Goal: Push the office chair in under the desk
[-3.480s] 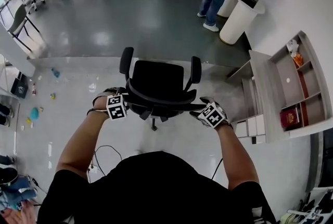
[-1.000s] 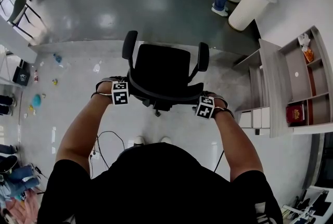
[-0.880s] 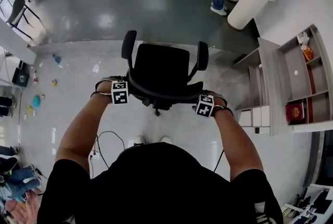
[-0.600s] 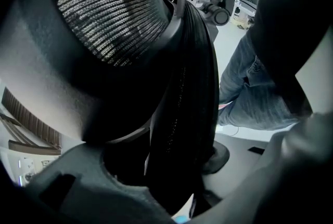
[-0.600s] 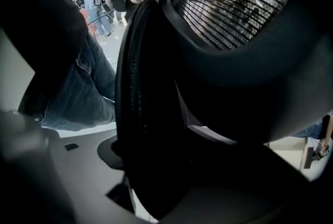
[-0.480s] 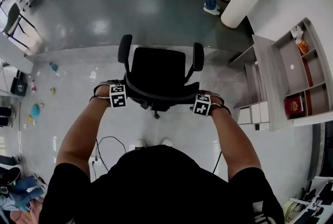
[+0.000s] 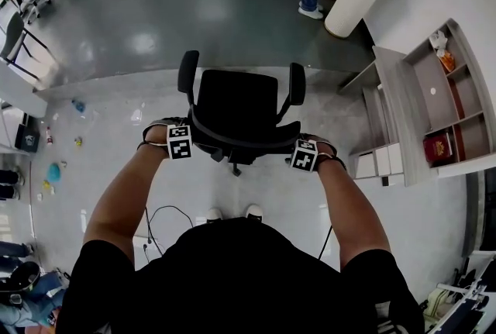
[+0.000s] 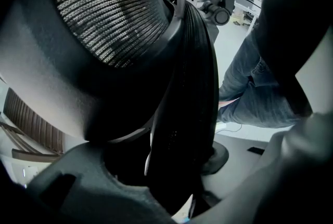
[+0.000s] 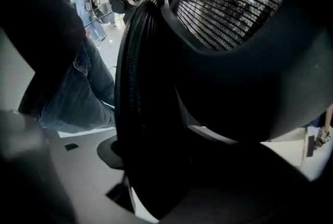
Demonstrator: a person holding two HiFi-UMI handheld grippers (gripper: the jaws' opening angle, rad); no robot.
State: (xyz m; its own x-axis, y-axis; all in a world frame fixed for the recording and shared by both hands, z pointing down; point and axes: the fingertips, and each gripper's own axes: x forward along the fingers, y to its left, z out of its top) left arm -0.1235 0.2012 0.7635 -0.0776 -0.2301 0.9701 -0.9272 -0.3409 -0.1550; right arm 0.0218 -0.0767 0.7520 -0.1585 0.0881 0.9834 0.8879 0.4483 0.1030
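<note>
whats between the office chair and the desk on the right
Only bare pale floor, seen in the head view, separates the office chair from the desk.

The head view is evenly bright under overhead lamps, which leave pale glare patches on the glossy grey floor (image 7: 232, 15). Its wide lens bows the shelf unit (image 7: 426, 92) and everything else near the frame's edges. Both gripper views are dim. The black backrest of the office chair (image 8: 187, 62) sits close to the lens, soft and deep in shadow, with its mesh backlit, and the room behind burns out white.
</note>
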